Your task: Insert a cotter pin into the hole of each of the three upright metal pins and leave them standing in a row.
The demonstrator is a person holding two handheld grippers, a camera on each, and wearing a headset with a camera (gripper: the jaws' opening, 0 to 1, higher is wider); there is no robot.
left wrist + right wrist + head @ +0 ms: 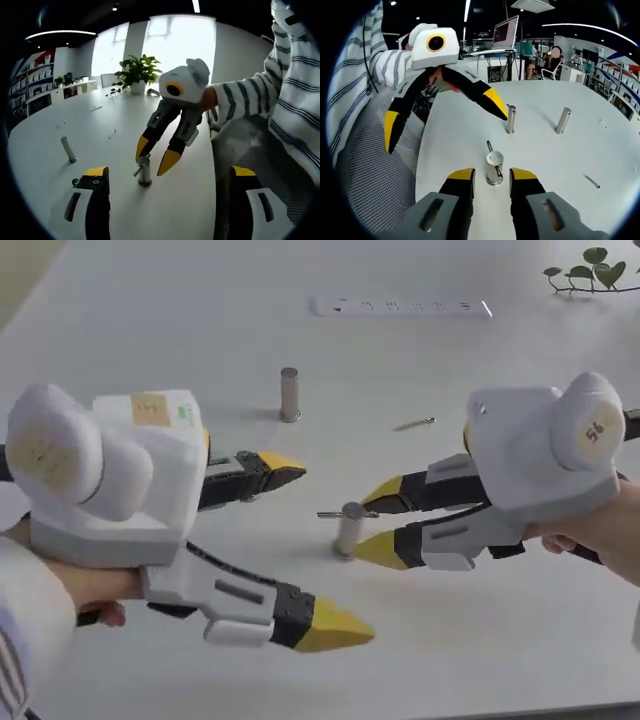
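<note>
A short metal pin (349, 530) stands upright near the table's middle with a cotter pin (333, 513) through its top, sticking out to the left. My right gripper (358, 527) is open, one yellow tip on each side of this pin (495, 167), with small gaps. My left gripper (335, 552) is open wide, pointing at the same pin (144, 174) from the left. A second pin (289, 393) stands bare farther back. In the right gripper view a third pin (510, 119) stands just past the left gripper's upper jaw tip, beside the second pin (563, 120).
A loose cotter pin (413, 424) lies on the white table (150, 300) right of the far pin. A white power strip (400, 307) lies at the back, and plant leaves (590, 273) reach in at the back right corner.
</note>
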